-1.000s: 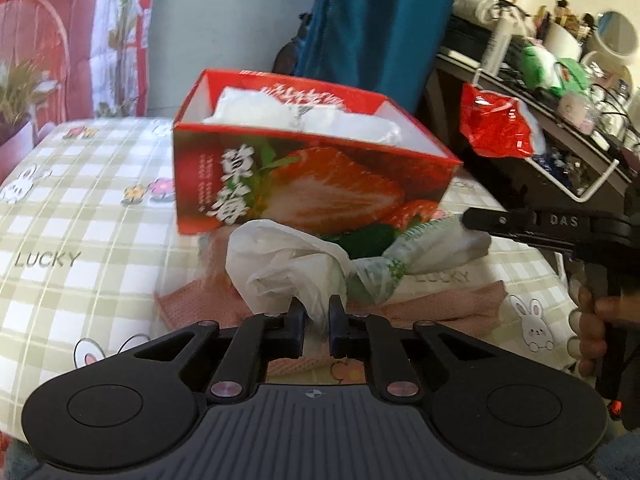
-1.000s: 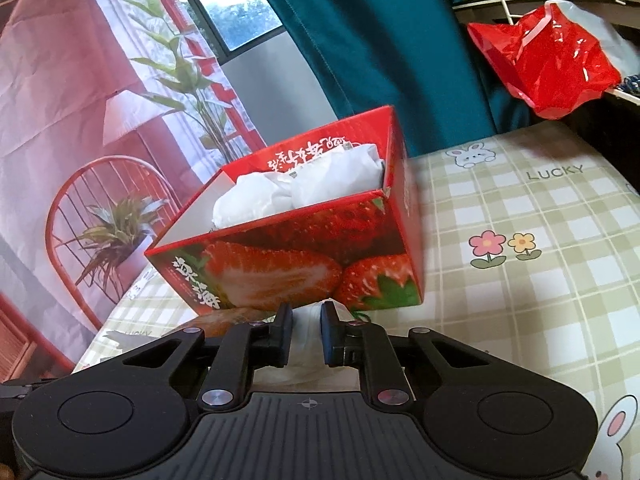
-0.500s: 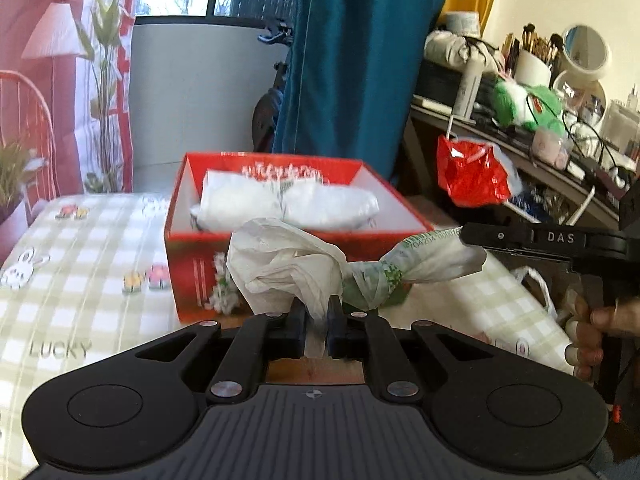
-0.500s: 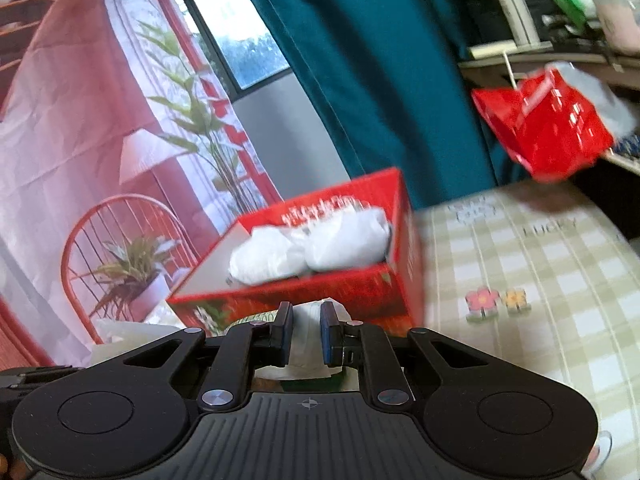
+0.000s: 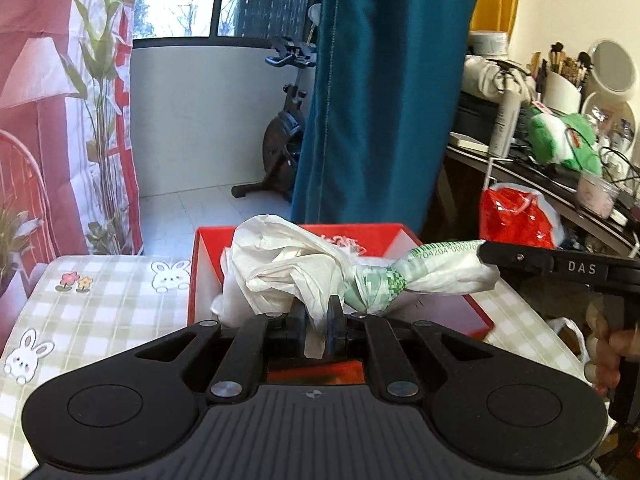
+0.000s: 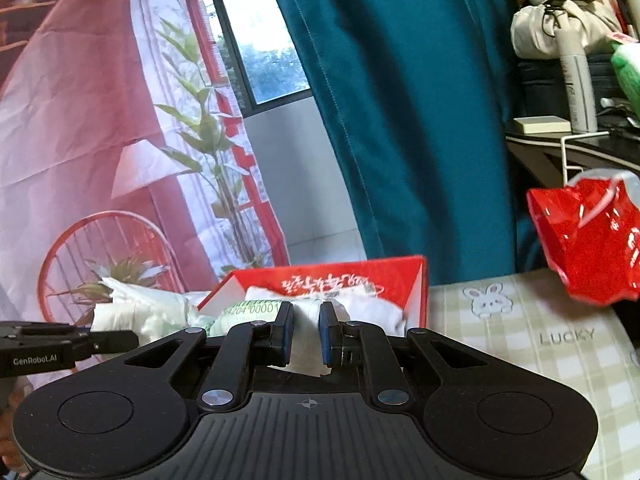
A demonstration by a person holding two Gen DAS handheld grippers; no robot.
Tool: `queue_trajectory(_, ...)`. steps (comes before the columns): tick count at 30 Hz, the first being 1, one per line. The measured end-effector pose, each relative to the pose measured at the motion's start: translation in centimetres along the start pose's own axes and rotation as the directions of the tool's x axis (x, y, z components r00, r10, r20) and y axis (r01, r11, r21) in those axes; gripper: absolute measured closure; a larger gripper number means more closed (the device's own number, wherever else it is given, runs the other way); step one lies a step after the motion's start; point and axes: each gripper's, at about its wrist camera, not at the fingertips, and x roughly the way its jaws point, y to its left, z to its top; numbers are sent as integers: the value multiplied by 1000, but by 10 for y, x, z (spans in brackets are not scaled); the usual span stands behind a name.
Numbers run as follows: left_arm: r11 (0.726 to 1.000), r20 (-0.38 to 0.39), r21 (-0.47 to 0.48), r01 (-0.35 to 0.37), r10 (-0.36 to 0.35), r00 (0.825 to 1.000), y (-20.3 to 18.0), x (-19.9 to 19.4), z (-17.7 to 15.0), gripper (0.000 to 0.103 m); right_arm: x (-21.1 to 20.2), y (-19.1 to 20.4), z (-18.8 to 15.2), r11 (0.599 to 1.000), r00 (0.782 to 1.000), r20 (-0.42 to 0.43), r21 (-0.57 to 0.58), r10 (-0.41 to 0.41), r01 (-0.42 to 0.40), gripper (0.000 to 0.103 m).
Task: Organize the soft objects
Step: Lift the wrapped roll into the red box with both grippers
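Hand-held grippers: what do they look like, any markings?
Both are matte black plastic. Left hand-held gripper and right hand-held gripper share ribbed bodies, round side discs, silver pivot screws and blue finger pads. White lettering: "DAS" on the right, "GenRobot.AI" on the left. No cables or sleeves visible.

My left gripper (image 5: 316, 322) pinches one end of the white plastic bag (image 5: 304, 268), knotted in its middle, above the red box (image 5: 208, 276). My right gripper (image 5: 486, 254) clamps the bag's printed end, over the box's right side. More white bags lie inside the box.
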Motion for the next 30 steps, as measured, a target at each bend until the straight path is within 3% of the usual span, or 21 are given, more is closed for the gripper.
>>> queue_trajectory(9, 1000, -72, 11, -21, 22, 997, 17, 50, 16, 92, 49, -13, 15, 999, 998, -49, -15, -46, 45, 91)
queue_trajectory(30, 998, -201, 33, -55, 60, 978, 40, 104, 14, 92, 126, -23, 5, 992, 972, -201, -69, -120, 109, 91)
